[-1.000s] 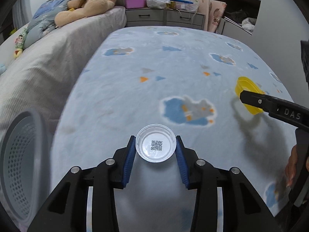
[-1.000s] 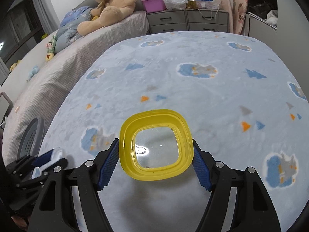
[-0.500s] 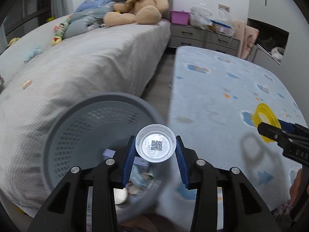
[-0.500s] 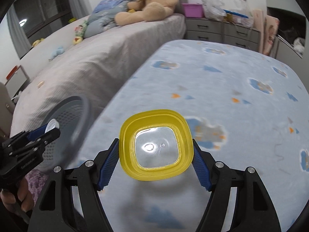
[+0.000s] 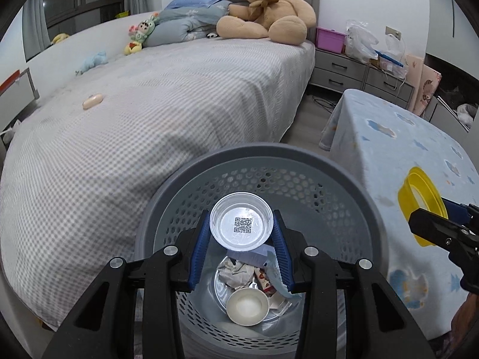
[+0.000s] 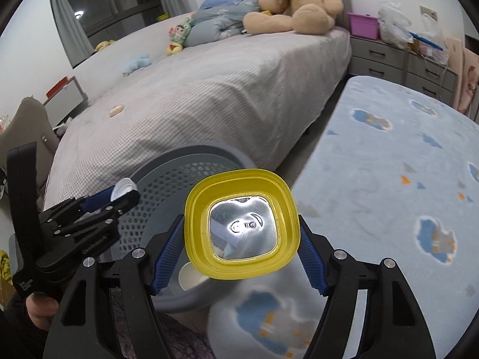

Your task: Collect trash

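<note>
My left gripper point(image 5: 241, 230) is shut on a clear round plastic cup with a QR code point(image 5: 241, 222) and holds it over the open grey perforated trash basket point(image 5: 344, 185). The basket holds crumpled paper point(image 5: 236, 272), a small white cup point(image 5: 247, 305) and wrappers. My right gripper point(image 6: 241, 239) is shut on a yellow square plastic container point(image 6: 194, 215), held at the basket's right edge point(image 6: 167, 176). The right gripper and the yellow container also show in the left wrist view point(image 5: 419, 200). The left gripper also shows in the right wrist view point(image 6: 119, 194).
A bed with a grey checked cover point(image 5: 149, 104) lies to the left, with a teddy bear point(image 5: 266, 6) and soft toys at its head. A table with a light blue patterned cloth point(image 6: 404, 164) stands to the right. Grey drawers point(image 5: 344, 65) stand at the back.
Both grippers swung left from over the blue table to the basket. The left one now holds the clear cup right over the basket's opening; the right one follows with the yellow container.
</note>
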A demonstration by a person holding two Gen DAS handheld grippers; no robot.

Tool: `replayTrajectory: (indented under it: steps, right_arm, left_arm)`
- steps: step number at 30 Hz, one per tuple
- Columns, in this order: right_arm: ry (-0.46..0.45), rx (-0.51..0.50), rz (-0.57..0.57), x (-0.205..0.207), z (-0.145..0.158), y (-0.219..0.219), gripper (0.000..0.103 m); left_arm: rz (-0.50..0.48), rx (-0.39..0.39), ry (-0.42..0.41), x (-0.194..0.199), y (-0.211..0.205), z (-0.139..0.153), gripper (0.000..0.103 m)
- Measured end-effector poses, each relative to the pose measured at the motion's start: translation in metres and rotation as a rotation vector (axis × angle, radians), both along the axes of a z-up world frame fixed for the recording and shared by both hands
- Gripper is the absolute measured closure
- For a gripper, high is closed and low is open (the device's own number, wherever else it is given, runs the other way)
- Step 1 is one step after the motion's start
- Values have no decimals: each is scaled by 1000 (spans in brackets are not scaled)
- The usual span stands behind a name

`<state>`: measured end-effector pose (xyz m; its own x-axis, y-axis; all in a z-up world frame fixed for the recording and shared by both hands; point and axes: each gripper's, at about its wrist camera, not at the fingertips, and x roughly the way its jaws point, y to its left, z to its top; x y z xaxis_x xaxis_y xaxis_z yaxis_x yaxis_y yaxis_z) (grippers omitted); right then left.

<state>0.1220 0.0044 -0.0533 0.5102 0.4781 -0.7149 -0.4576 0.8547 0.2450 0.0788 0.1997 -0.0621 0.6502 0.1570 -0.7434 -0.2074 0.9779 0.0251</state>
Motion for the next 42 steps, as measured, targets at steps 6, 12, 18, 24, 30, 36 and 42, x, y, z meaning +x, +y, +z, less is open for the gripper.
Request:
replayTrajectory:
  steps: [6, 12, 18, 24, 30, 36, 42]
  right_arm:
    - [13, -14, 47, -1, -9, 28, 34]
    - [27, -26, 73, 3, -16, 45, 33]
    - [26, -27, 78, 6, -18, 50, 33]
    - [5, -22, 71, 5, -14, 50, 24]
    - [10, -13, 59, 6, -13, 46, 23]
    - [18, -11, 57, 5, -16, 44, 22]
    - [19, -14, 53, 3, -17, 43, 21]
  left_arm:
    - [20, -41, 5, -3, 17, -7, 64]
    - [39, -62, 25, -3, 27, -13, 64]
    - [47, -62, 22, -3, 29, -13, 64]
    - [69, -40, 11, -7, 30, -10, 41]
    - [78, -37, 17, -6, 30, -10, 34]
    - [89, -30, 10, -7, 31, -9, 28]
    - [101, -25, 8, -8, 32, -8, 25]
